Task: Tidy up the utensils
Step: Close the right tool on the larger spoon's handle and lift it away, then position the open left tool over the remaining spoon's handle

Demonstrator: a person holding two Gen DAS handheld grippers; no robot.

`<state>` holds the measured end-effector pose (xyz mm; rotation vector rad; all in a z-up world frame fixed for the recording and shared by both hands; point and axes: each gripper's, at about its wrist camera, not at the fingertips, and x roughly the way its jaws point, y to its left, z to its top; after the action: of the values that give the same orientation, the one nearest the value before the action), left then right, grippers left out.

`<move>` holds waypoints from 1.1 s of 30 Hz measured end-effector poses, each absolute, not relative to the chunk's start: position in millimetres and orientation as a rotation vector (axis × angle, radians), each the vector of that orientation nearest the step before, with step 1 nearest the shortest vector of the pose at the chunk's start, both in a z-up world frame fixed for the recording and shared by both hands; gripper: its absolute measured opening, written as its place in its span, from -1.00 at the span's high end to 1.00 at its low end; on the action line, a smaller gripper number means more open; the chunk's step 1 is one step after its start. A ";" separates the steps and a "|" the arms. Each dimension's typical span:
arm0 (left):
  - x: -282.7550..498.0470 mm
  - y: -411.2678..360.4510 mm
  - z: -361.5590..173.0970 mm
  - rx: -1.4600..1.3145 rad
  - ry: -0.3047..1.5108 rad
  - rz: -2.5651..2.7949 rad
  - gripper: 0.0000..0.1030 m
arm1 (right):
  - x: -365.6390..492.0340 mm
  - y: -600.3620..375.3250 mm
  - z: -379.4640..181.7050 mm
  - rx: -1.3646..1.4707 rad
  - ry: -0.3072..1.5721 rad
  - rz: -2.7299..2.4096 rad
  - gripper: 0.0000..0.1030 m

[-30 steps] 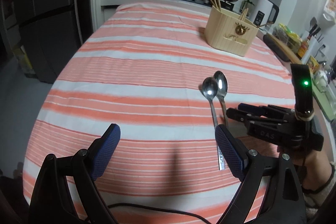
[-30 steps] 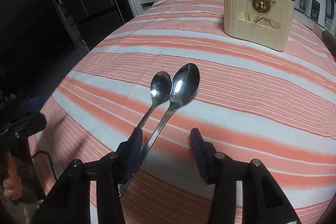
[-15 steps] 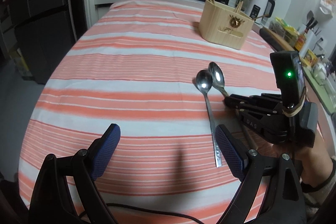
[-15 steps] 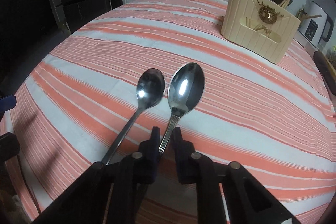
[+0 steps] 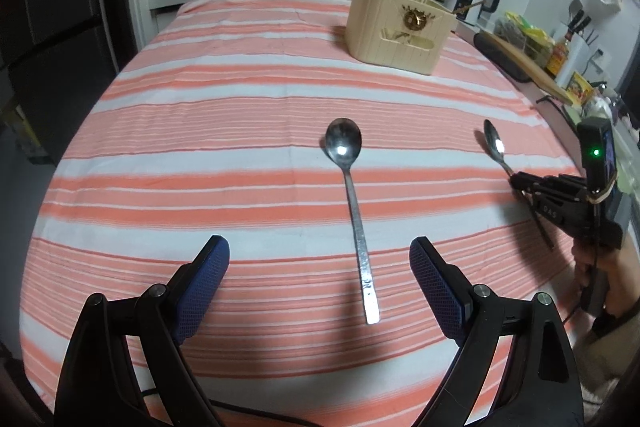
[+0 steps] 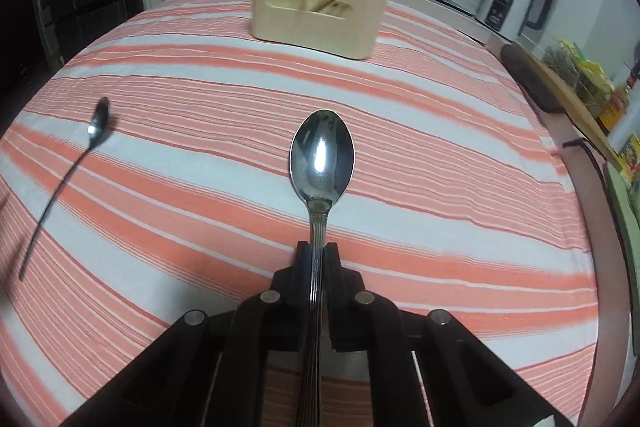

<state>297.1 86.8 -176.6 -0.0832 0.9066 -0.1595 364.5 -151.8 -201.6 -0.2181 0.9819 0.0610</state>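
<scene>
Right gripper (image 6: 318, 255) has just clamped the ribbed spoon (image 6: 321, 155) and pulled it away from the plain spoon (image 5: 352, 195), which stays on the cloth. Left gripper (image 5: 320, 283) gapes, empty. Holder (image 6: 320, 3) at 12 o'clock: drop-off next, probably.

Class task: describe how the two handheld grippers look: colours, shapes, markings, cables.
Left gripper: black angular frame, silver rivets, blue textured pads, a black cable beneath. Right gripper: all black, pale lettering on its side, a screen unit with a green light strapped on by a band.
</scene>
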 end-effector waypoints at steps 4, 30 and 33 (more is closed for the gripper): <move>313.2 72.4 -181.8 -0.092 0.903 -0.176 -0.80 | 362.5 -181.8 -200.7 -0.212 0.947 0.060 0.62; 357.6 36.5 -231.2 0.064 0.980 -0.092 -0.99 | 360.3 -207.9 -210.6 -0.086 0.938 0.183 -0.55; 358.3 39.5 -231.0 0.081 0.998 -0.138 -0.99 | 360.5 -207.9 -210.5 -0.087 0.938 0.182 -0.55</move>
<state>358.3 39.5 -231.0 0.0814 0.9980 -0.1375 360.5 -207.9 -210.5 -0.0874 0.9378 0.1822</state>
